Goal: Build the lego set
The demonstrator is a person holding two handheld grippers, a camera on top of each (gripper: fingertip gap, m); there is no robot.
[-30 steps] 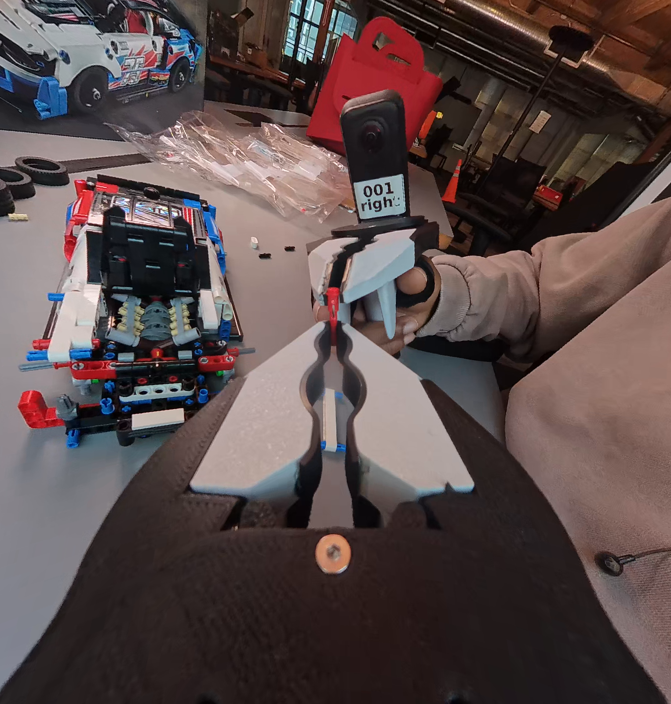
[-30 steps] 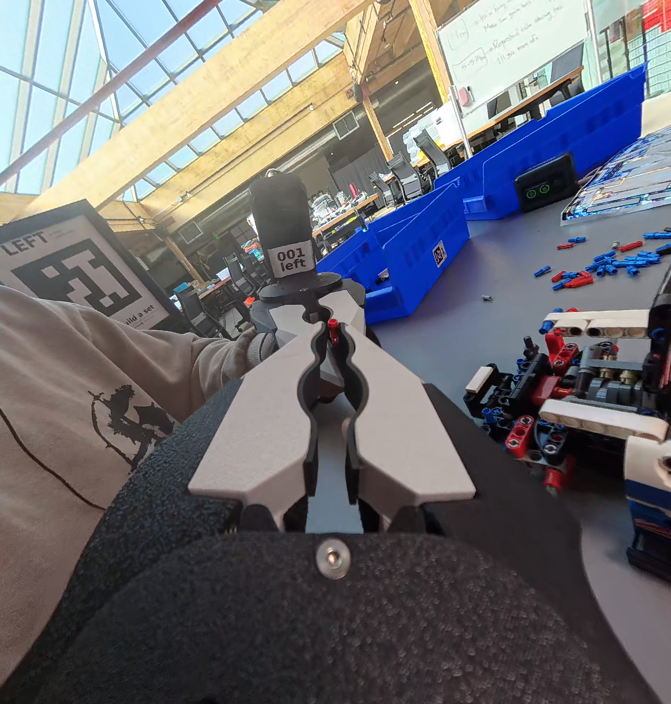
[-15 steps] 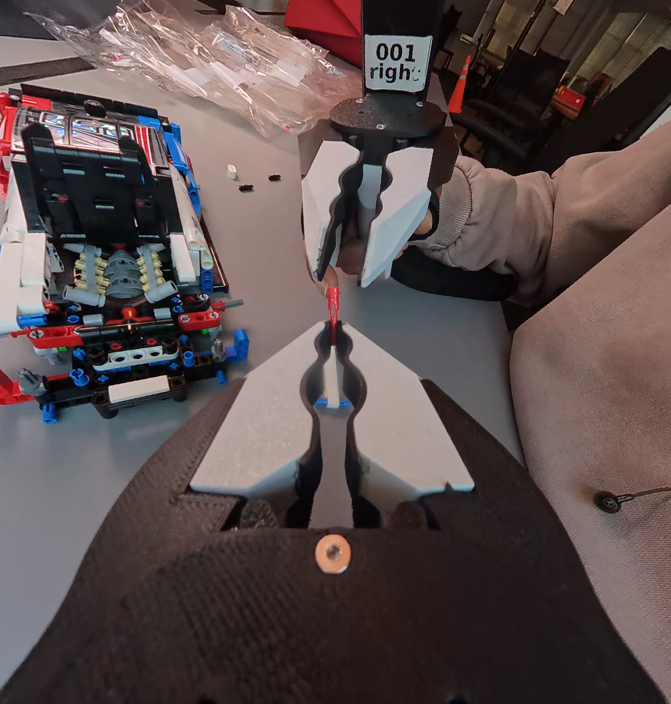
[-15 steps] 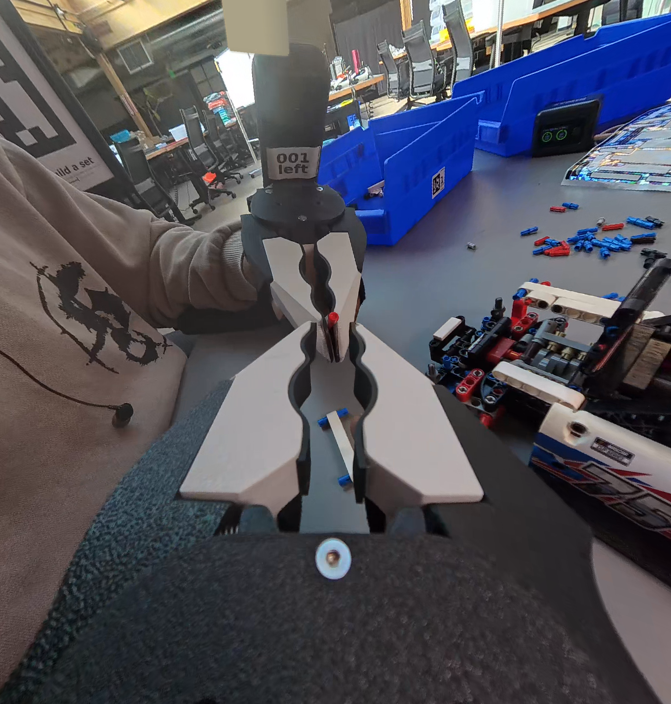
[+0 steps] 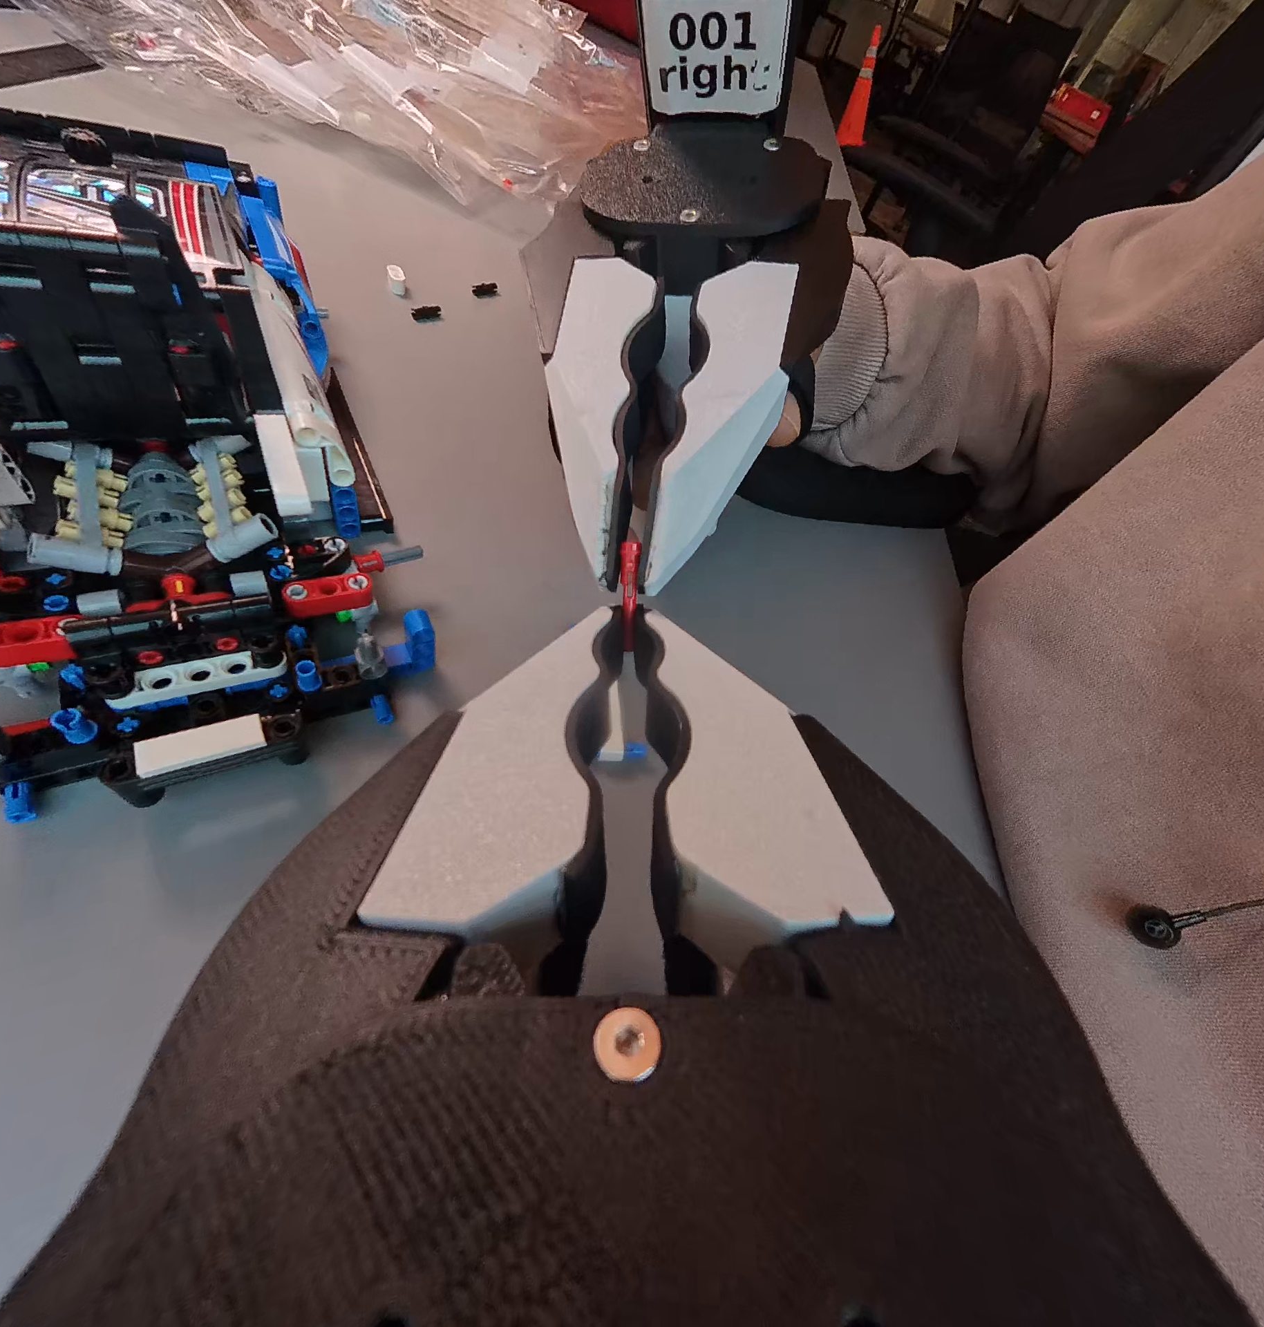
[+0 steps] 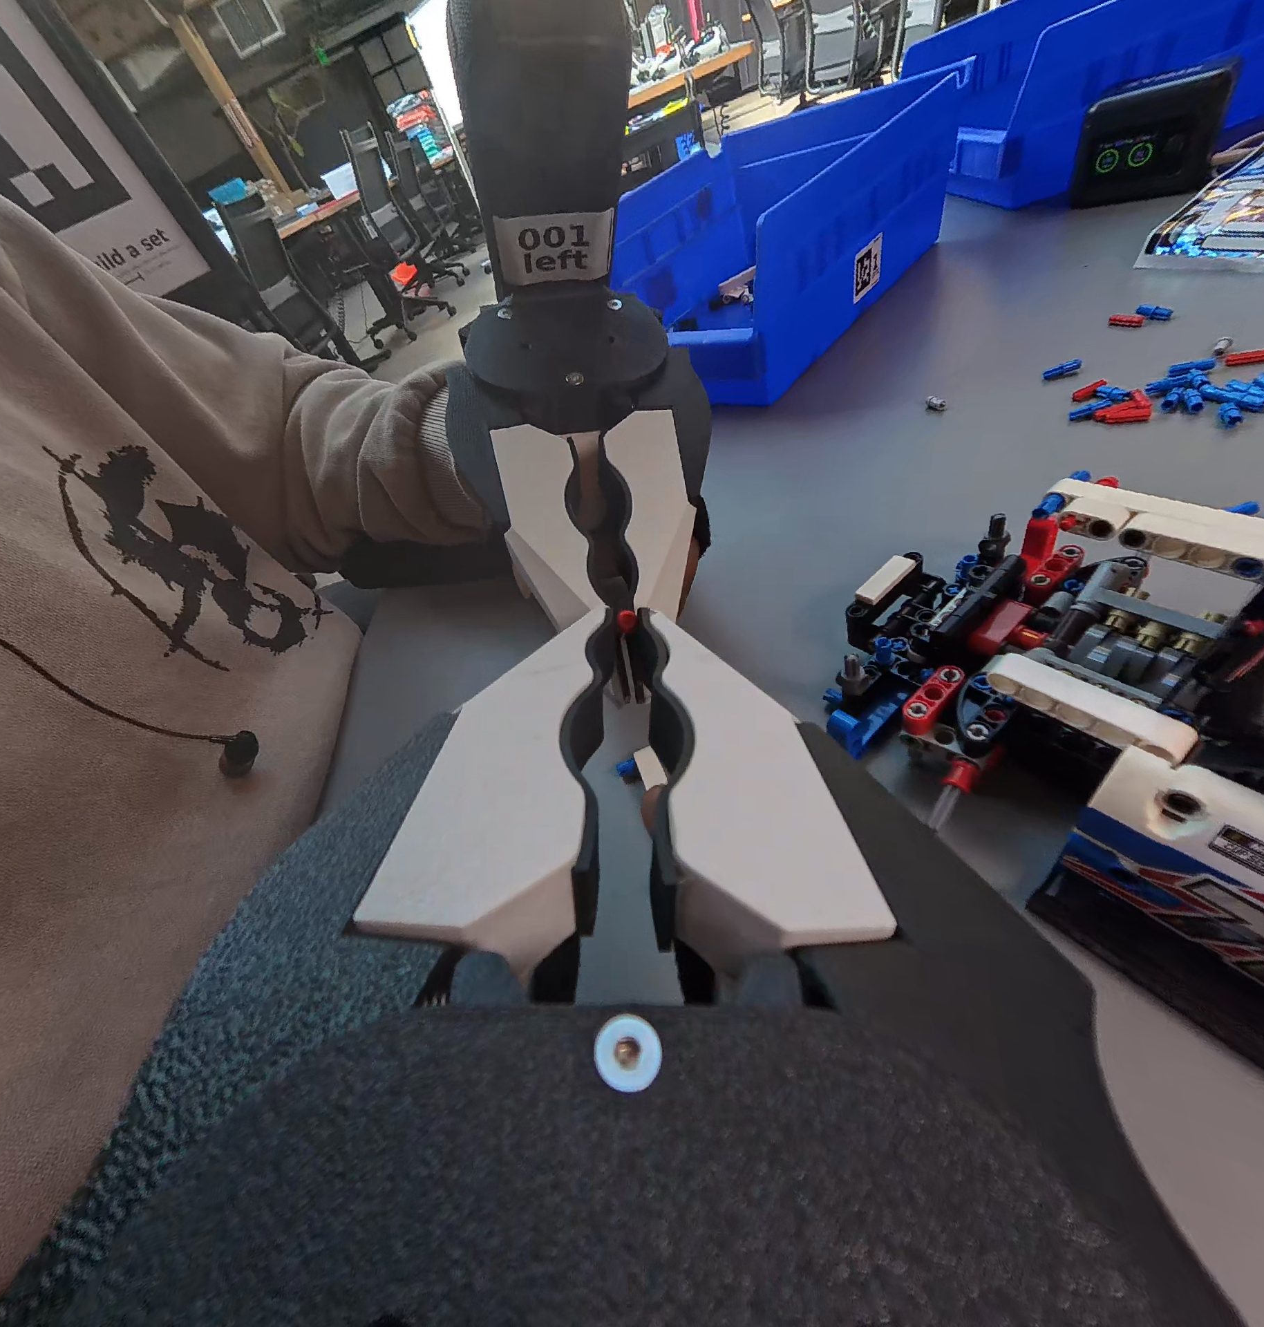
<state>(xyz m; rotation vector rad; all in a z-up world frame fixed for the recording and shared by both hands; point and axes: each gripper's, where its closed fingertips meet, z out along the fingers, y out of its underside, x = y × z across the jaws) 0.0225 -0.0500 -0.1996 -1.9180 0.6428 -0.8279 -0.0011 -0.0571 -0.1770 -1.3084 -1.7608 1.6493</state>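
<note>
Facing each other tip to tip over the grey table [image 5: 471, 402], my two grippers meet around one small red pin [image 5: 627, 585]. In the left wrist view my left gripper [image 5: 627, 617] has its jaws drawn nearly together, the lower end of the pin nipped between the tips at the middle of the frame. At 12 o'clock from it my right gripper [image 5: 625, 574] comes down, its jaws likewise narrowed on the pin's upper end. So both claws pinch the same pin, one at each end.

In the right wrist view the right gripper [image 6: 625, 623] shows the pin [image 6: 623, 619] as a red dot at its tips, and the left gripper [image 6: 618, 599] stands just past it at 12 o'clock.

On the table beneath the grippers lies a white beam with blue pins [image 5: 621, 747], seen through the gap between the left fingers [image 5: 485, 804].

The partly built lego car [image 5: 148, 503] sits at 9 to 10 o'clock in the left view, well apart from the grippers. Clear plastic bags [image 5: 399, 79] lie at 11 o'clock. In the right view, loose blue and red pins [image 6: 1189, 391] scatter at 2 o'clock, near blue bins [image 6: 794, 237].
</note>
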